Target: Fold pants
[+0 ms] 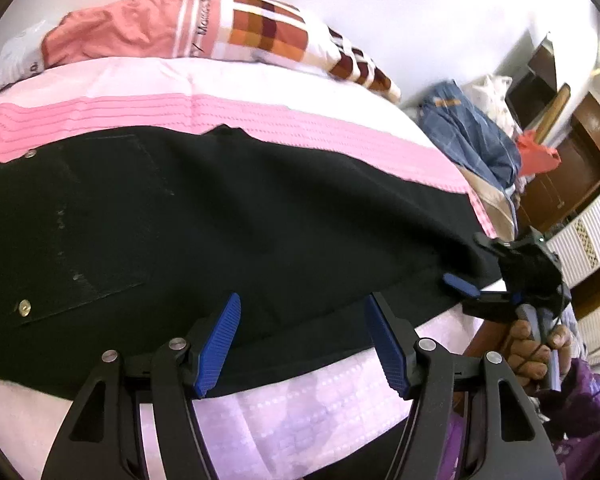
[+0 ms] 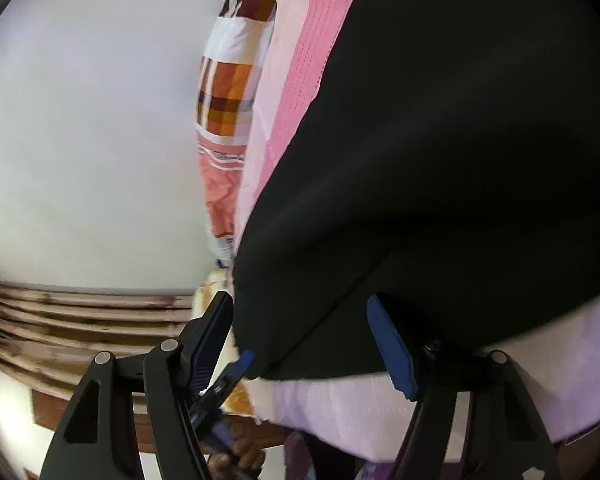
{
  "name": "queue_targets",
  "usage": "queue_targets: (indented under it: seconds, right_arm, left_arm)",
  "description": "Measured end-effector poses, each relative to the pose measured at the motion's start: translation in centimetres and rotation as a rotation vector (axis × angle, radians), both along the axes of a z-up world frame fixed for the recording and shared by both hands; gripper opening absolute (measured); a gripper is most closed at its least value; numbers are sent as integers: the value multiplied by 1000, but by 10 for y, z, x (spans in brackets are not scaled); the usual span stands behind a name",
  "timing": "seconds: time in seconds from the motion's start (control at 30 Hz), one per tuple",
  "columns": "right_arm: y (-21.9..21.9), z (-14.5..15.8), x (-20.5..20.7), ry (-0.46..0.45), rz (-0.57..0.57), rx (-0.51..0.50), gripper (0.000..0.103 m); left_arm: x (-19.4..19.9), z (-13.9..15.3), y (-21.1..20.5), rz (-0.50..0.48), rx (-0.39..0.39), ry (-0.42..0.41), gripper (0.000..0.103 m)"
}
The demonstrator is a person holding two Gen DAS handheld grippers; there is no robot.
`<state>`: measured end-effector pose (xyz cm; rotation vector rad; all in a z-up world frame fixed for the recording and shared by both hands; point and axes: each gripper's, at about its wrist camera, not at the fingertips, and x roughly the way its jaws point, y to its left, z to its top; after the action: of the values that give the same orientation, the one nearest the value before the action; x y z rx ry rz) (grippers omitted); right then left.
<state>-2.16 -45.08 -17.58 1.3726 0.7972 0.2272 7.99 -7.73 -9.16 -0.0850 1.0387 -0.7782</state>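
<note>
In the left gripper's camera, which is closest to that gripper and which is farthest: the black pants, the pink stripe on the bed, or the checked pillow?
1. Black pants, right at the left gripper.
2. Pink stripe, just behind the pants.
3. Checked pillow, at the far edge by the wall.

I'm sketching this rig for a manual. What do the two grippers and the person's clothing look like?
Both the left gripper and the right gripper have black angular linkage arms with silver round pivot pins and flat blue ribbed pads. The hand holds a grey handle with a thin dark cable beside it. The sleeve is purple.
</note>
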Motion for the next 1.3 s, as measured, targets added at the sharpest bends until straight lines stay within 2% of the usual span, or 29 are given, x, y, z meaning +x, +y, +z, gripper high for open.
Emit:
queue_targets:
  seconds: [0.13,0.3,0.37,0.47,0.53,0.6,0.63,0.67,0.7,0.73,0.77,0.87,1.07,1.13,1.3]
  right_arm:
    - [7,2,15,41,-35,-63,66]
    - [14,-1,6,56,-75,-83,66]
    - [27,5,12,77,-74,-185,66]
    - [42,3,19,82,-43,-164,66]
    - [49,5,23,95,-69,-198,65]
    - [48,4,24,92,-116,-177,65]
    - [45,3,23,85,-138,-160,61]
    - [44,2,23,74,-154,-142,47]
    - [42,0,24,70,-155,-120,37]
    - [42,-4,25,84,-138,-119,14]
    - [42,-6,26,102,-126,-133,8]
    - [44,-14,18,113,-124,-114,6]
    - [54,12,10,74,-73,-155,5]
    - [61,16,0,79,-54,-140,5]
    - [69,-1,-10,140,-25,-121,5]
  left_arm:
    - [-1,5,11,54,-13,-24,65]
    - [5,-1,22,67,-48,31,65]
    - [9,-7,25,73,-54,58,65]
    - [12,-14,30,90,-66,100,65]
    - [14,-18,35,103,-89,125,65]
    - [15,-20,40,116,-104,141,65]
    - [15,-20,42,120,-107,141,65]
    - [15,-20,44,123,-109,139,65]
    - [15,-20,45,122,-108,138,65]
    - [15,-19,45,121,-107,137,65]
    - [15,-19,46,120,-106,135,65]
    - [15,-19,46,116,-79,115,65]
    - [20,-13,57,132,-45,78,65]
    - [21,-10,62,144,-42,67,65]
    - [25,-10,71,170,-40,65,68]
